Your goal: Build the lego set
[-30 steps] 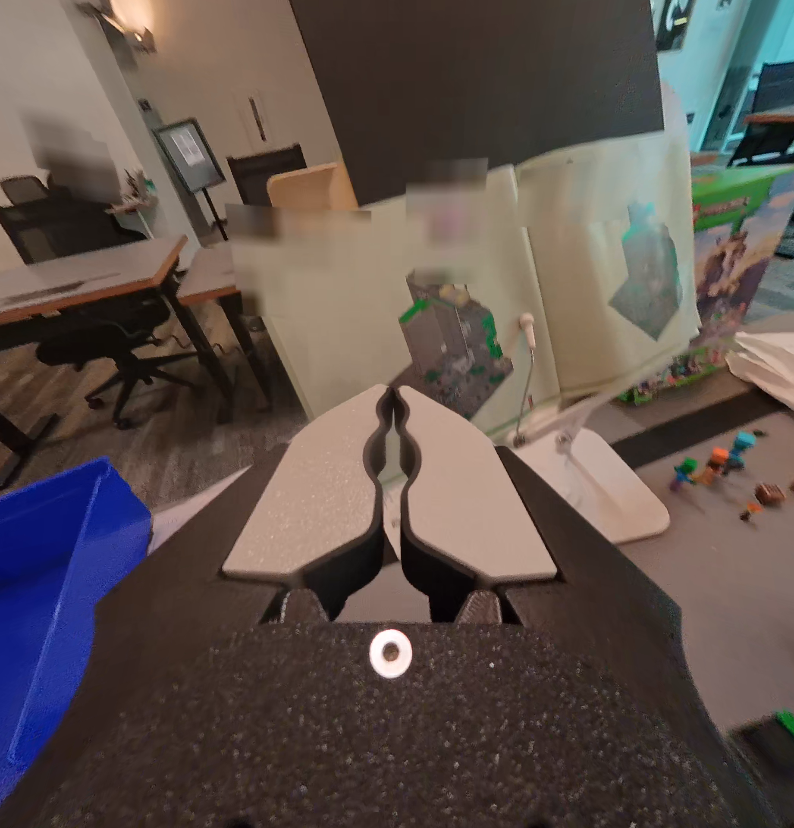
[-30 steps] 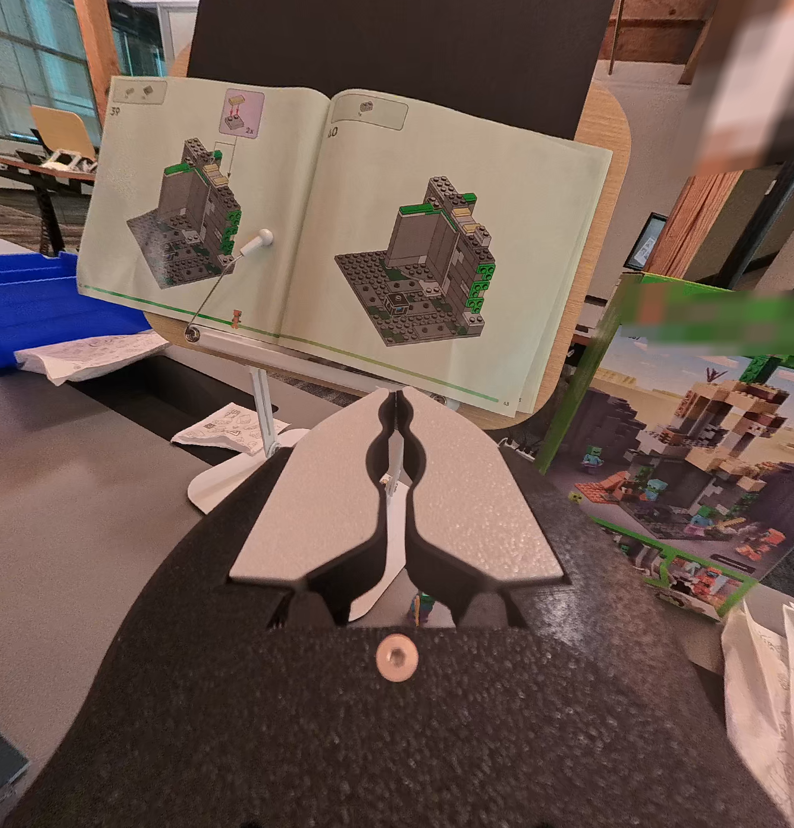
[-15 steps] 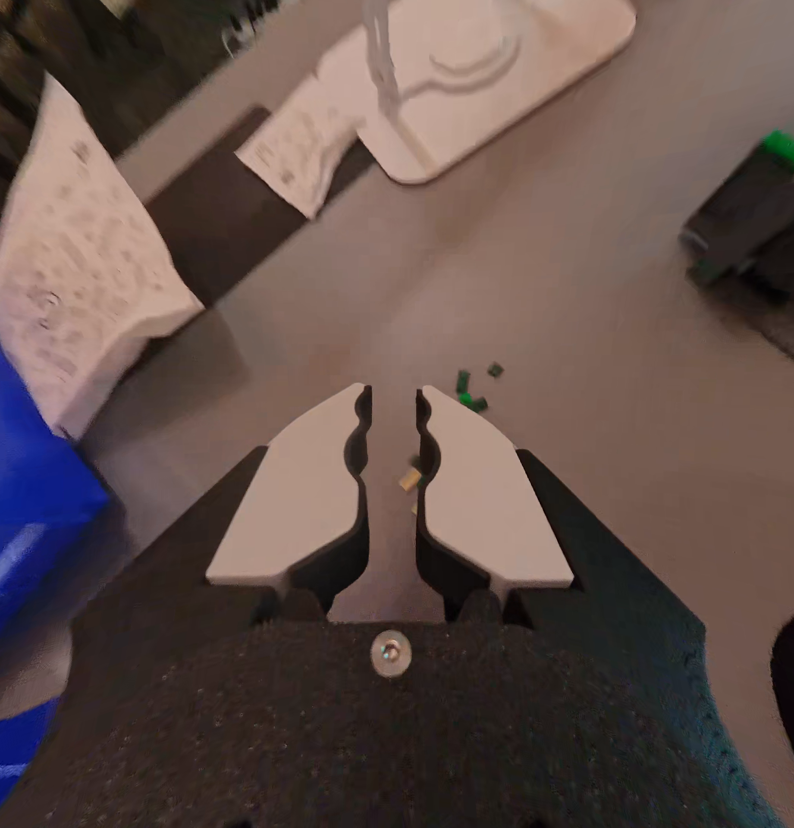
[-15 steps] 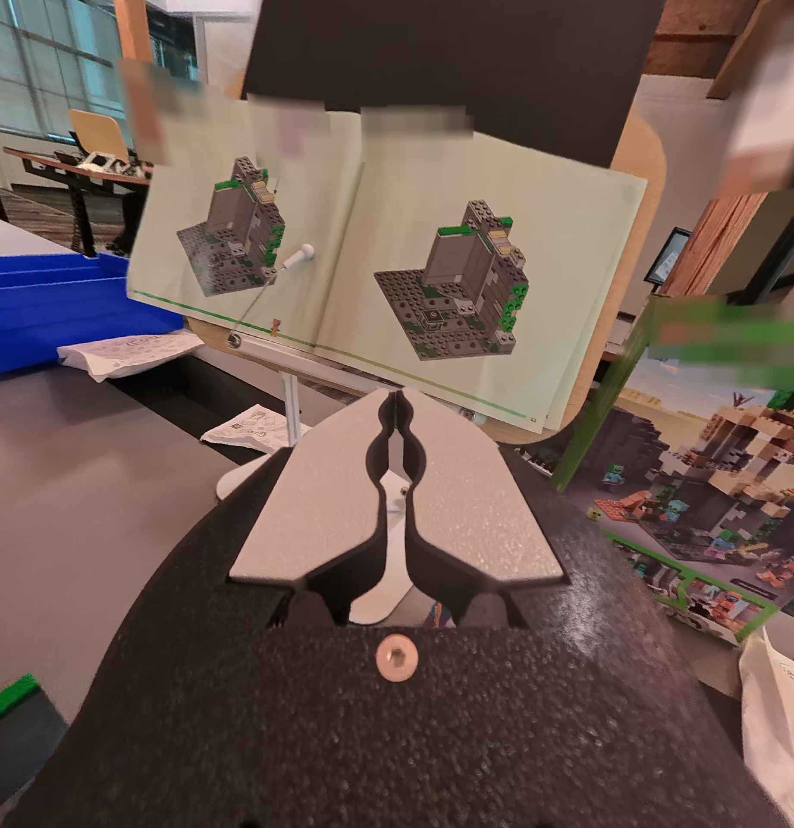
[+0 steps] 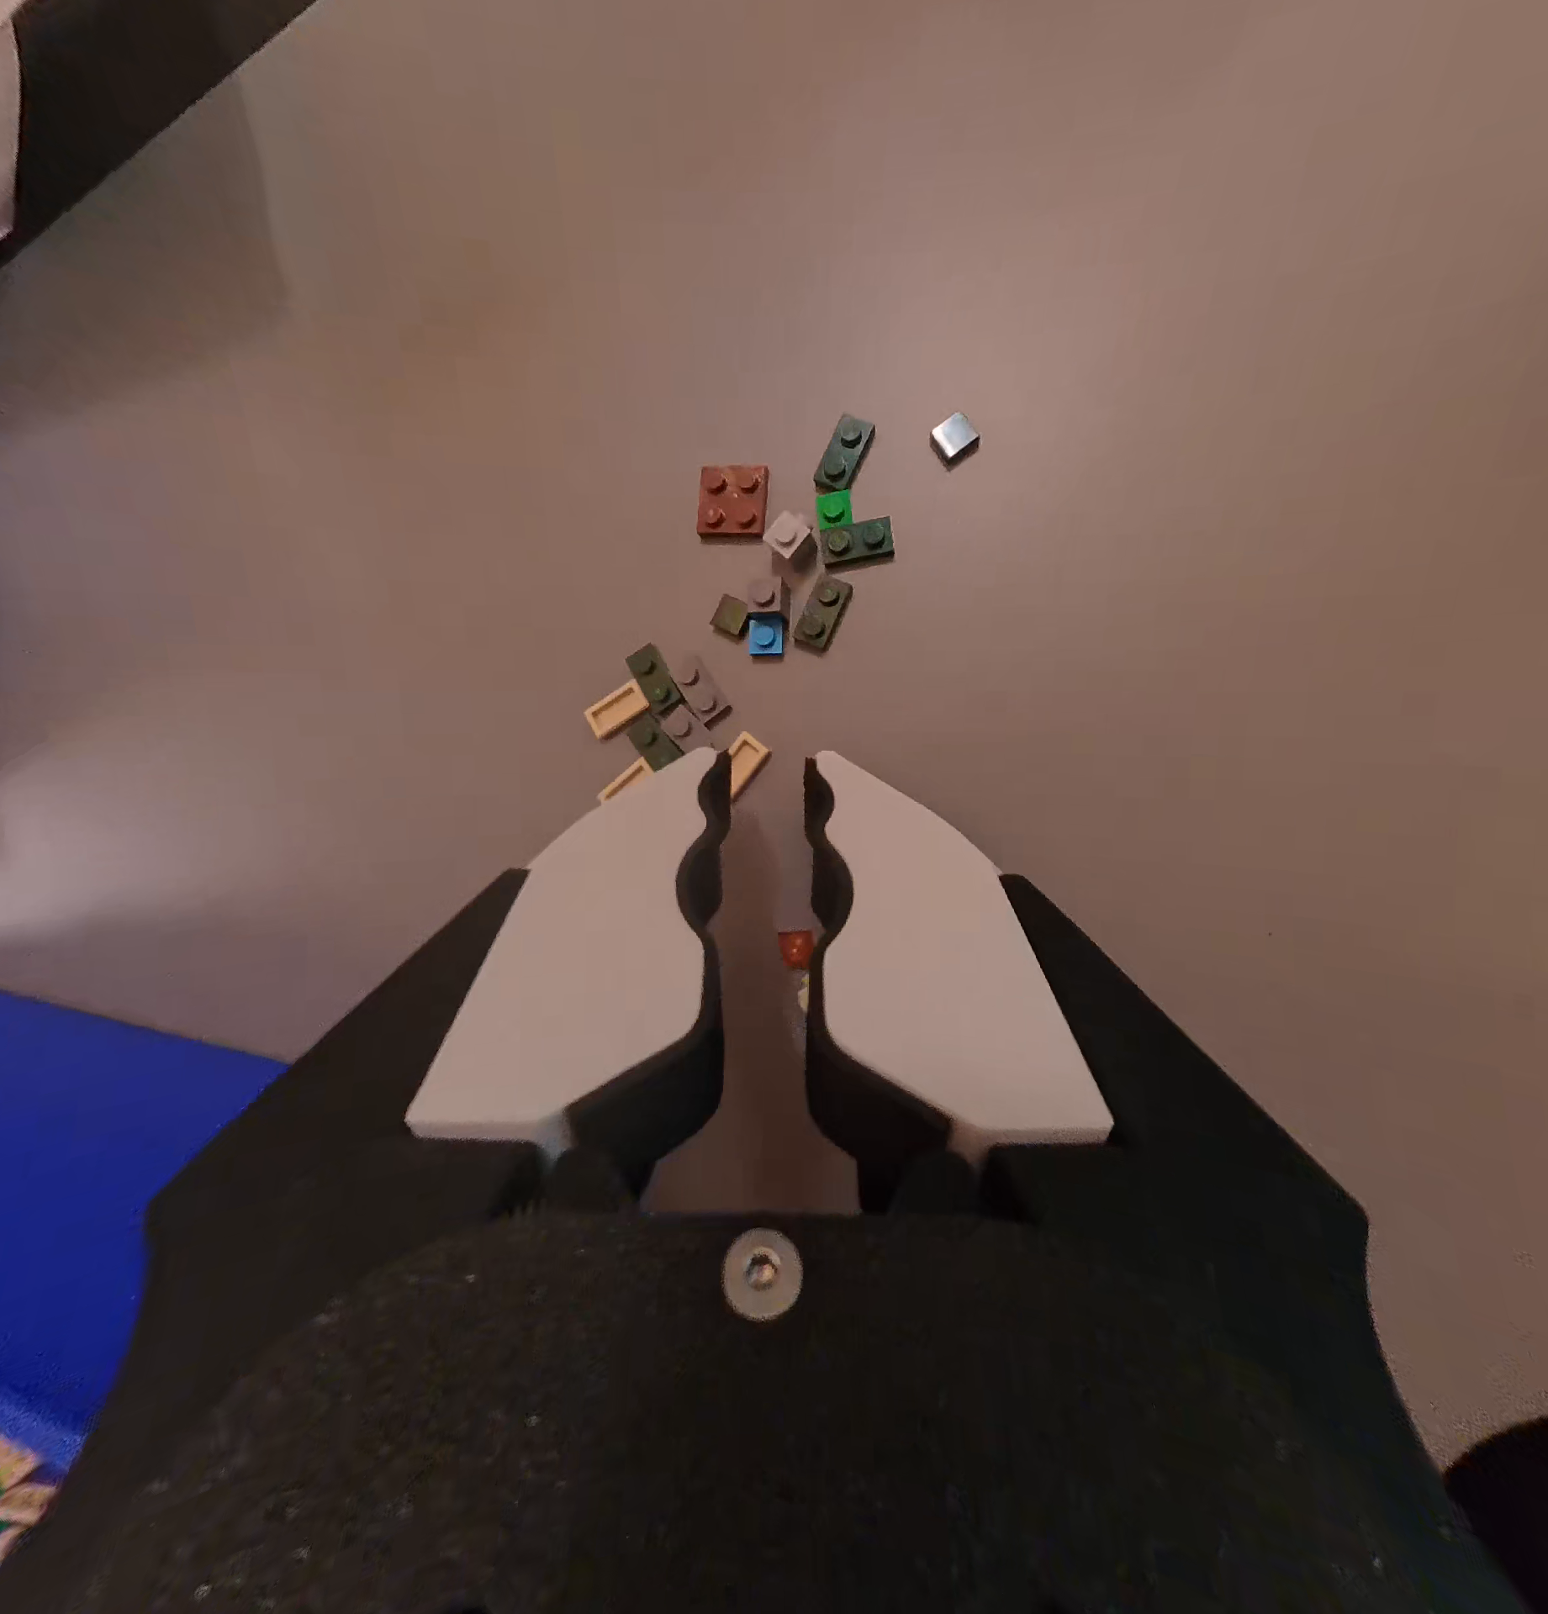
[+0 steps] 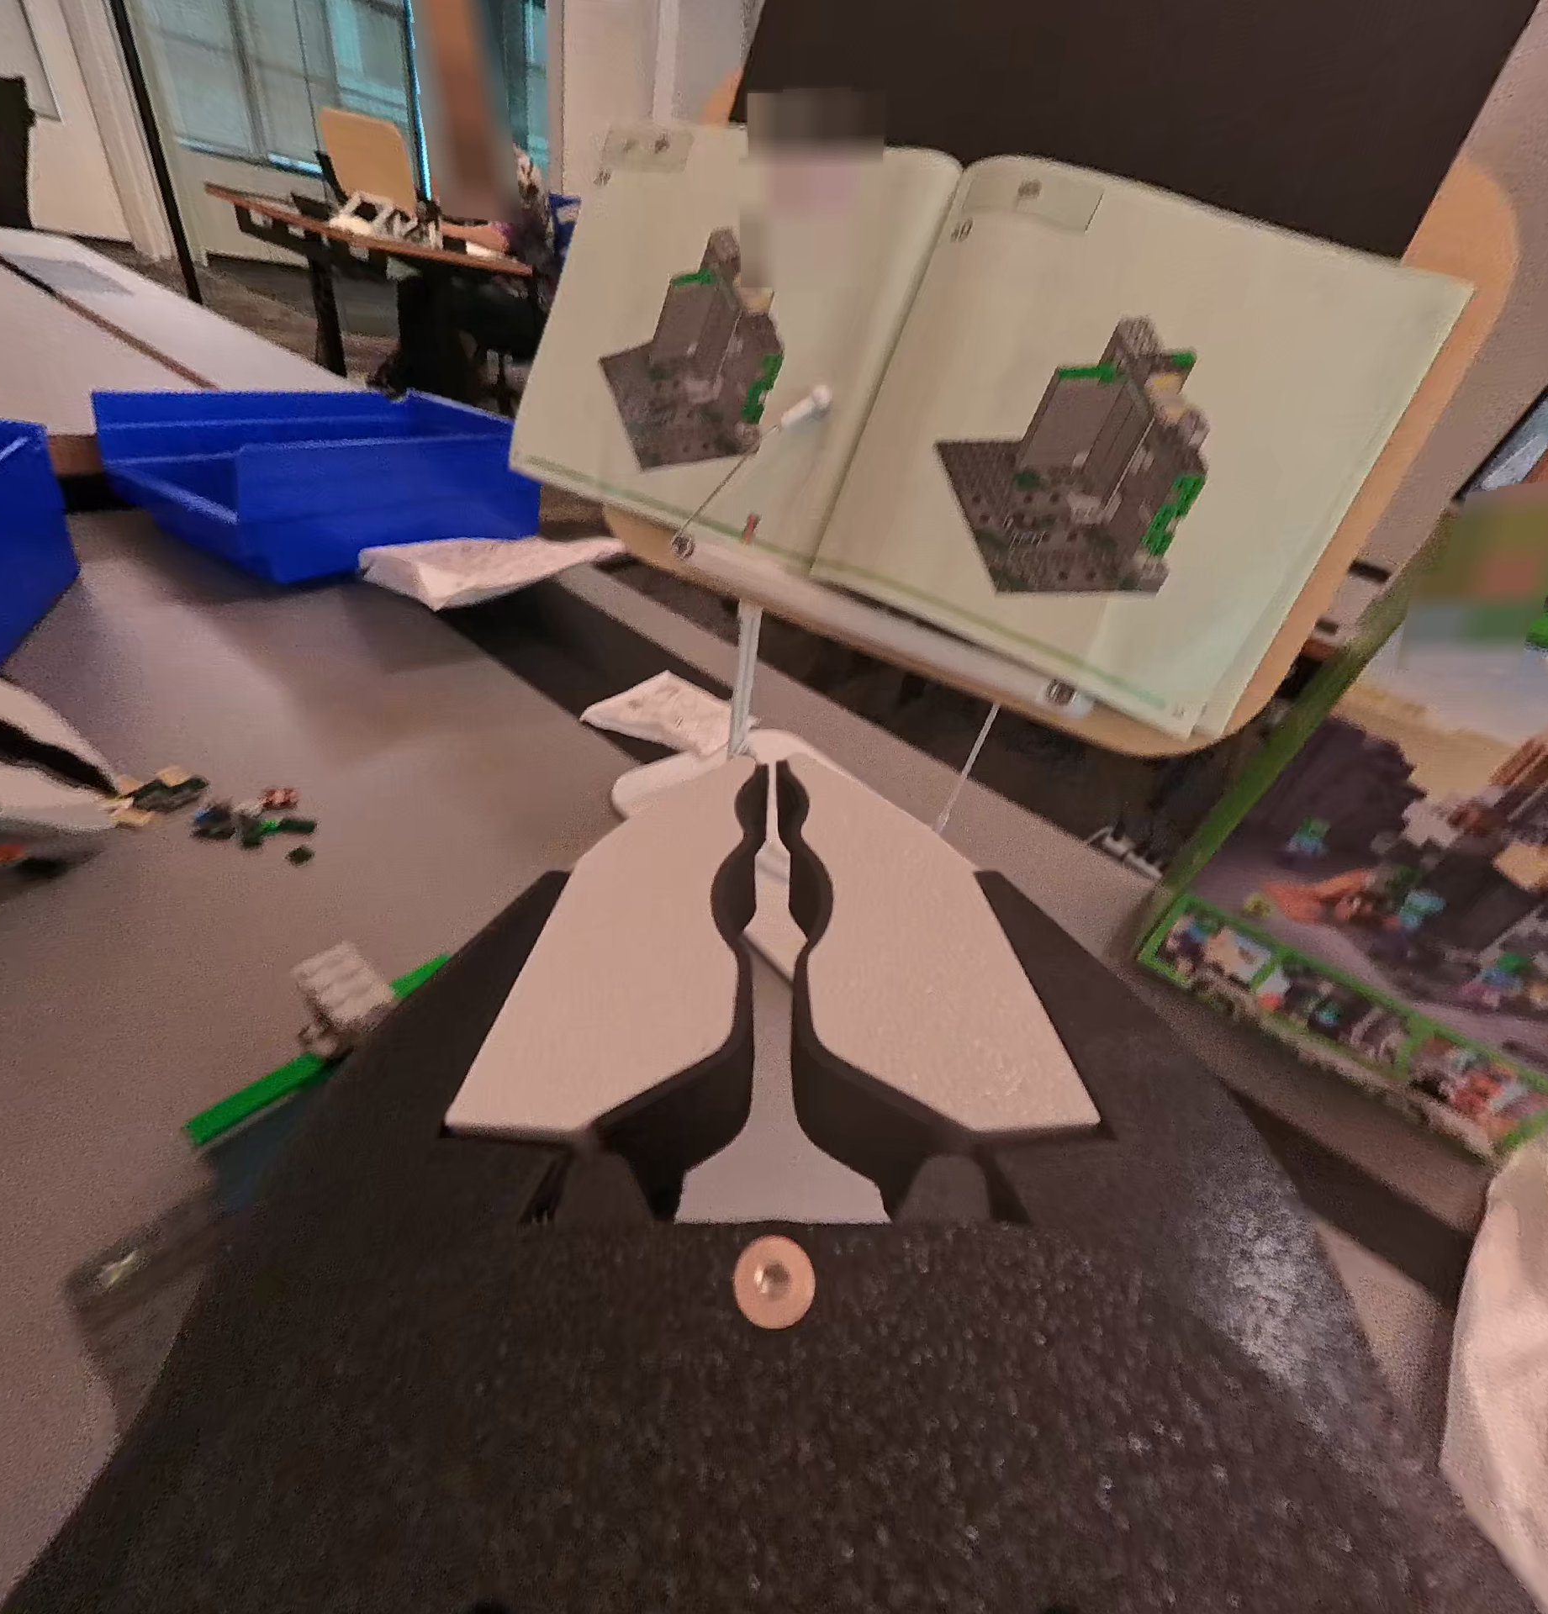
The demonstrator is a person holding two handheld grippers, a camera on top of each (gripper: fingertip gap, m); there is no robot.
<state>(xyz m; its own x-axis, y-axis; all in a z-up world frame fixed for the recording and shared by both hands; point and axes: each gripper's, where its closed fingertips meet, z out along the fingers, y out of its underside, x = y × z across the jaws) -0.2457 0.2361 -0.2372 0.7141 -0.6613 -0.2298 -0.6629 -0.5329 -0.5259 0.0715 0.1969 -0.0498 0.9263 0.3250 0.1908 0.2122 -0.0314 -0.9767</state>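
Lego pieces (image 5: 757,603), loose on the grey table (image 5: 1189,349), scattered just ahead of the left gripper (image 5: 766,764). Left gripper pointed down at the tabletop, fingers parted with a clear gap, nothing between them. A small red-brown piece (image 5: 794,948) seen on the table through that gap, beside the right finger. Tan tiles (image 5: 617,707) nearest the left fingertip, one partly hidden under it; dark green and grey plates bunched against them. Farther on, a blue stud plate (image 5: 766,638), a bright green one (image 5: 835,509), a brown two-by-two plate (image 5: 732,501), and a lone grey tile (image 5: 954,435) set a little apart. Corner of a blue bin (image 5: 62,1179) at lower left.

Right gripper (image 6: 770,769) raised and level, fingers drawn nearly together, only a thin slit left, nothing pinched. Below it at left, a partly built model with a green edge (image 6: 316,1074) (blurred, details unclear). Same scatter of loose pieces (image 6: 246,821) farther left on the table. Beyond, an open instruction booklet (image 6: 971,419) propped on a white stand (image 6: 744,681), blue bins (image 6: 316,480) to its left, the set's box (image 6: 1382,917) upright to its right.
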